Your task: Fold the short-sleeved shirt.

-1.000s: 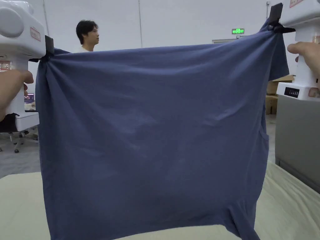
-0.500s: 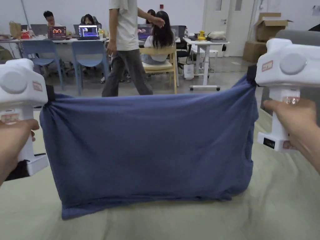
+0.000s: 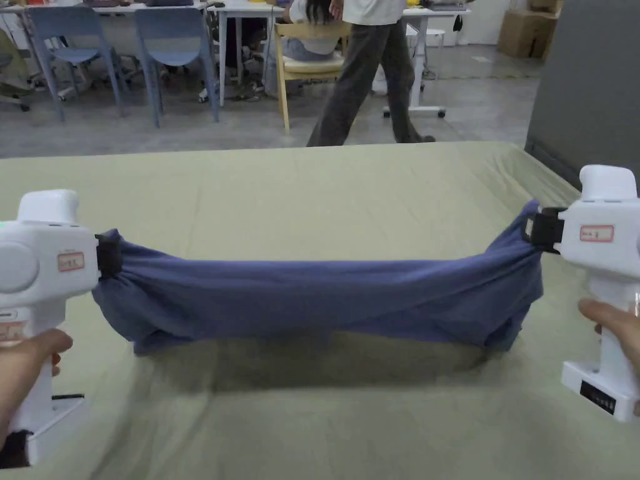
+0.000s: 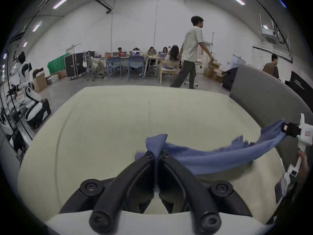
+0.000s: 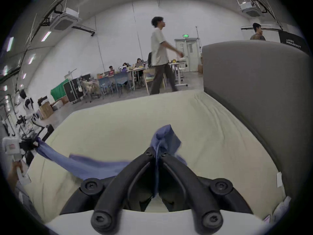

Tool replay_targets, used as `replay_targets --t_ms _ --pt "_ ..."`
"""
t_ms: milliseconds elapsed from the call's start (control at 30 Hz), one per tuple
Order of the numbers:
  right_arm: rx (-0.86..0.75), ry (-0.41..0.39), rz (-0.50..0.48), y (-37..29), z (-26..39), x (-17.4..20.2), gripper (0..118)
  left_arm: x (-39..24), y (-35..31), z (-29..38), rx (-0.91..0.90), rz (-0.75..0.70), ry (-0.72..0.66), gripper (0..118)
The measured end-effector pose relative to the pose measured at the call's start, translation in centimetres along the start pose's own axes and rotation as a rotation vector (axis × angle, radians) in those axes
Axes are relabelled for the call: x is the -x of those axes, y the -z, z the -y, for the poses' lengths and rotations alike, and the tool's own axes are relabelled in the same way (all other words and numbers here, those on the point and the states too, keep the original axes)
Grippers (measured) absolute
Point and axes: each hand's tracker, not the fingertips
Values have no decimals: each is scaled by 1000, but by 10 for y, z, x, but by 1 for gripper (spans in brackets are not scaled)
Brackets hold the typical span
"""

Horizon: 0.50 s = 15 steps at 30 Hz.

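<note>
— Holding what, exactly?

— My left gripper (image 3: 107, 255) and right gripper (image 3: 537, 229) each have both jaws clamped tight on an end of the blue shirt (image 3: 325, 300), stretched between them, sagging low over the pale green bed (image 3: 350, 187).

— Touching it?

— Probably along the bottom edge; blur makes that unclear.

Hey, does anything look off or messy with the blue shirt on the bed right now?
Yes: the blue shirt is bunched into a rope-like band between the left gripper and right gripper, not spread flat on the bed. No damage shows.
</note>
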Motion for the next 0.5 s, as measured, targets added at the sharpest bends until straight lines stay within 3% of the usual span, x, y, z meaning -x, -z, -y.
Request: replay_targets --t_ms 167,500 --pt "96 -63 2 -65 98 -13 4 -13 -60 100 68 3 9 0" --pt "226 -10 9 -193 229 -33 4 -28 -170 234 205 -19 149 0"
